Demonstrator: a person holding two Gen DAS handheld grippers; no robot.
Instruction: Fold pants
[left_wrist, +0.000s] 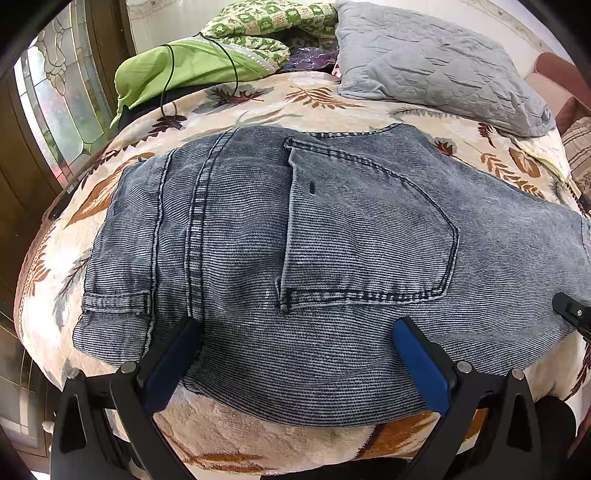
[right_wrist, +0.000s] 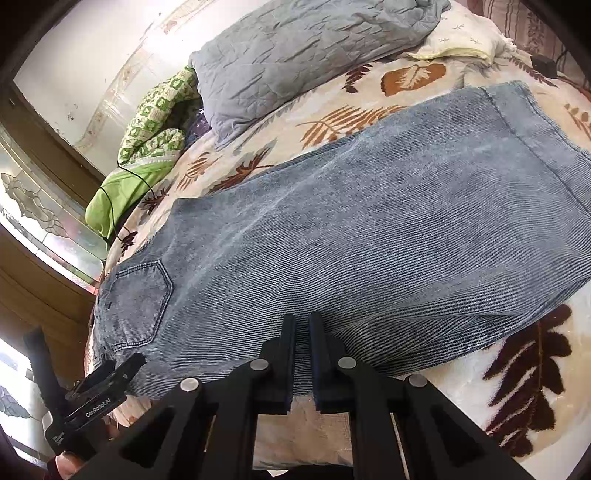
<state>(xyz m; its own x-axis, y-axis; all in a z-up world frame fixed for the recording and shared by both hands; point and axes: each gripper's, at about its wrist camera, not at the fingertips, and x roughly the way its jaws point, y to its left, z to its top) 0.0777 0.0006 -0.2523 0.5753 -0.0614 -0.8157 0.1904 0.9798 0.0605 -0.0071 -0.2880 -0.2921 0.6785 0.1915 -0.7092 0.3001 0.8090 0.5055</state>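
Pants (left_wrist: 332, 236) lie flat on the bed (left_wrist: 280, 99), already doubled leg on leg, waistband toward my left and hems far right. My left gripper (left_wrist: 295, 332) hangs spread wide over the seat, holding nothing. My right gripper (right_wrist: 302, 325) looks nearly clenched at the near edge; whether cloth is pinched I cannot tell. For a clean fold I'd grab both layers at the hem, lift low, and carry it squarely to the waistband.

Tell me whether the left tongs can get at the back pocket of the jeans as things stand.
Probably yes. The left tongs are open just short of the back pocket, over the jeans lying flat on the blanket. Nothing lies between them.
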